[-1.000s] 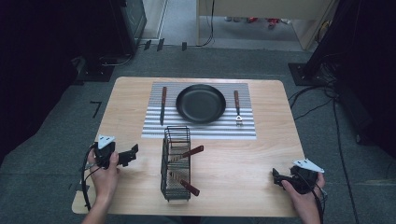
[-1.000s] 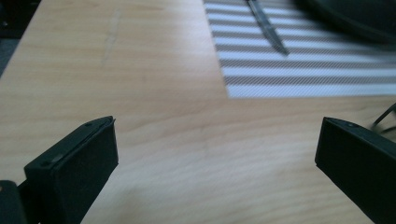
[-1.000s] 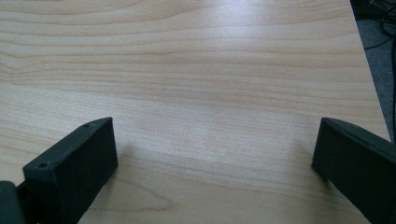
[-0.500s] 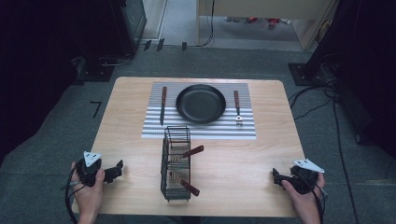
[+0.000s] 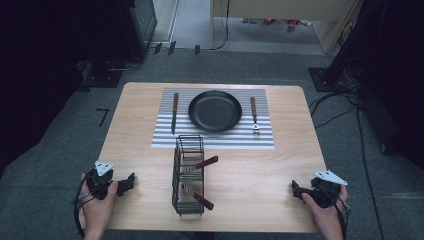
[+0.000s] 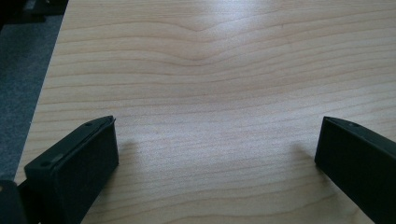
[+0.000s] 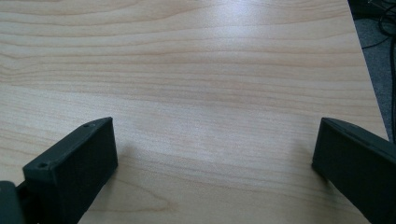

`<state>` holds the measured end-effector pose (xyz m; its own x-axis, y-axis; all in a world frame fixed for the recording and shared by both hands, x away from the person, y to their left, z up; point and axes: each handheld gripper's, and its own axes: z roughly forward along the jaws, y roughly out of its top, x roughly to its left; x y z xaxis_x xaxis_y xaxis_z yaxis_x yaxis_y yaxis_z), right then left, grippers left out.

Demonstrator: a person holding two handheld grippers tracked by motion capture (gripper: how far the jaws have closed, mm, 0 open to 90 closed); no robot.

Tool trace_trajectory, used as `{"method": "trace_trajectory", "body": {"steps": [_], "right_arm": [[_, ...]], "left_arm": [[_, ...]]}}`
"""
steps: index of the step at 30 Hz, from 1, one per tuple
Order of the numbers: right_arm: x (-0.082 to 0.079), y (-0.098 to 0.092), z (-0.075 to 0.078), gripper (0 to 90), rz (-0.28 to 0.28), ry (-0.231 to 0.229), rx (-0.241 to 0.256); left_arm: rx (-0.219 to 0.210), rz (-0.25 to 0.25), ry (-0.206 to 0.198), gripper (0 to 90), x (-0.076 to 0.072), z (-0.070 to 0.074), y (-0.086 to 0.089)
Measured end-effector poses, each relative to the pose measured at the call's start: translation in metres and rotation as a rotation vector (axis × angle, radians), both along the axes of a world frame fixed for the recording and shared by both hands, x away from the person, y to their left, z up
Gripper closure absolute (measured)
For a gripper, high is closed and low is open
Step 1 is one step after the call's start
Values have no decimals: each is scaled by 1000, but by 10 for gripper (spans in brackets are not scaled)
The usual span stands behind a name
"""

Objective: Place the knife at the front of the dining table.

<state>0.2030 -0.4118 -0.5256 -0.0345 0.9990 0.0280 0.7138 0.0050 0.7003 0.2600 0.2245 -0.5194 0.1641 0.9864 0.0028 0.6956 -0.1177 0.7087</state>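
Note:
A black wire basket (image 5: 188, 175) stands at the table's front middle with two wooden-handled utensils (image 5: 200, 163) inside. On the striped mat (image 5: 215, 139) lie a black plate (image 5: 215, 110), a knife (image 5: 174, 112) to its left and a fork (image 5: 254, 115) to its right. My left gripper (image 5: 131, 179) rests at the front left corner, open and empty; in the left gripper view (image 6: 217, 140) its jaws stand wide apart over bare wood. My right gripper (image 5: 294, 190) sits at the front right corner, also open and empty, jaws wide in the right gripper view (image 7: 215, 144).
The wooden table (image 5: 280, 165) has its left edge (image 6: 44, 88) near the left gripper and its right edge (image 7: 369, 70) near the right one. Grey carpet, cables (image 5: 350, 107) and dark furniture surround the table.
The left hand and gripper drew back from beside the basket toward the front left corner, then settled there. The right gripper has stayed in place.

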Motion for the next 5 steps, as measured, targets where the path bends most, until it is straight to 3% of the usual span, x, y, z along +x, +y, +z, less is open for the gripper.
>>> {"method": "trace_trajectory", "body": {"steps": [5], "right_arm": [[0,0,0,0,0,0,0]], "left_arm": [[0,0,0,0,0,0,0]]}}
